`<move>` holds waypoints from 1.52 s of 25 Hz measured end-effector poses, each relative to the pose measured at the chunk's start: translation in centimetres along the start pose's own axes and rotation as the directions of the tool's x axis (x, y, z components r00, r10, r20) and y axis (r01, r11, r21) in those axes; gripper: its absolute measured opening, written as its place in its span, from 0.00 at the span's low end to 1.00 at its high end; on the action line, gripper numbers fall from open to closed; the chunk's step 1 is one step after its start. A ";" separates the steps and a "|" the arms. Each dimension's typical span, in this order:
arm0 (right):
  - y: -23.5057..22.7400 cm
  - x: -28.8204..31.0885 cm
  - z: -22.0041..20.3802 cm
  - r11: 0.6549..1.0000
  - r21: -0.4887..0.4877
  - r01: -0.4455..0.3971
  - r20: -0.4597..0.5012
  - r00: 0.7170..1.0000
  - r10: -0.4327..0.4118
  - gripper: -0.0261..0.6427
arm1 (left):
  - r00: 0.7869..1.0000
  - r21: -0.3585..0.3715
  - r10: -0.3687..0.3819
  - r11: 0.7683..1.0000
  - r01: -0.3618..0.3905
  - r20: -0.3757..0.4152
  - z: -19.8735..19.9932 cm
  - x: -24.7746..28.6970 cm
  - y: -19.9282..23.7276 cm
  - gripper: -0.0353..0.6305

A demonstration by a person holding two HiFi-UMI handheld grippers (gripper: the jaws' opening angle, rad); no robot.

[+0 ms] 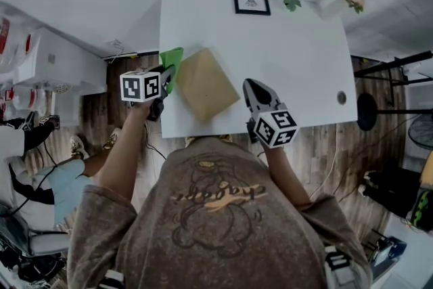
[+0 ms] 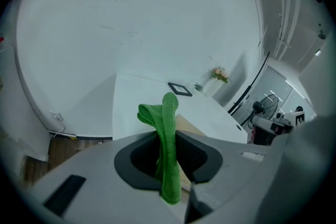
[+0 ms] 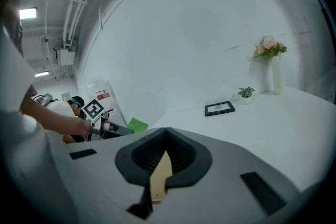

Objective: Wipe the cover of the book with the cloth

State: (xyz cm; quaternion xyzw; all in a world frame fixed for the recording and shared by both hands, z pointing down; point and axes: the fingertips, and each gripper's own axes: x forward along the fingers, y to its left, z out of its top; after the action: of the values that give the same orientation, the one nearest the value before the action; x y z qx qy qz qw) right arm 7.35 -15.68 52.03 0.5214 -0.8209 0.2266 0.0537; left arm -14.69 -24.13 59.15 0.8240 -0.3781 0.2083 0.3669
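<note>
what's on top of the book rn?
The book has a bare cover with nothing lying on it. The cloth is clamped in the left claw beside the book. The right claw pinches one corner, covering that bit.

The green cloth [image 1: 172,64] hangs bunched, pinched in the left gripper [image 1: 165,76] at the white table's [image 1: 298,64] near-left edge. Just right of it lies the closed tan-covered book [image 1: 205,83], skewed, with one corner between the right gripper's [image 1: 254,88] jaws.

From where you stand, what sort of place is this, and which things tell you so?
Probably an office or studio workroom: a white table bearing a picture frame and vase of flowers, with a fan standing on the wooden floor.
</note>
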 end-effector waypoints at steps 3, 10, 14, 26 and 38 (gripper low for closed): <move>-0.4 0.0 0.1 1.000 0.003 0.009 0.006 1.000 -0.009 0.04 | 1.000 0.009 -0.002 1.000 0.002 -0.027 -0.6 1.2 -0.1 0.15; -1.6 -0.8 0.0 0.999 0.020 0.047 0.020 0.999 -0.047 0.04 | 0.997 0.010 -0.014 1.000 0.015 -0.072 -1.4 3.0 -0.3 0.15; -2.3 -1.5 -0.1 0.997 0.031 0.065 0.024 0.998 -0.066 0.04 | 0.997 0.003 -0.015 1.000 0.015 -0.082 -1.4 3.2 -0.5 0.15; -2.0 -2.3 -0.5 0.996 0.039 0.079 0.032 0.996 -0.080 0.04 | 0.993 0.026 -0.032 0.999 0.035 -0.115 -1.6 4.4 -2.3 0.15; -2.8 -4.4 -0.9 0.993 0.051 0.108 0.036 0.993 -0.110 0.04 | 0.985 0.065 -0.063 0.995 0.074 -0.161 -2.7 5.5 -5.6 0.15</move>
State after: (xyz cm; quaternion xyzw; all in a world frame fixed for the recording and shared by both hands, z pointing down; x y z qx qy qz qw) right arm 11.66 -12.66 52.28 0.5709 -0.7863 0.2333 0.0371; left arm -7.10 -22.17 61.84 0.8297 -0.3115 0.2739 0.3736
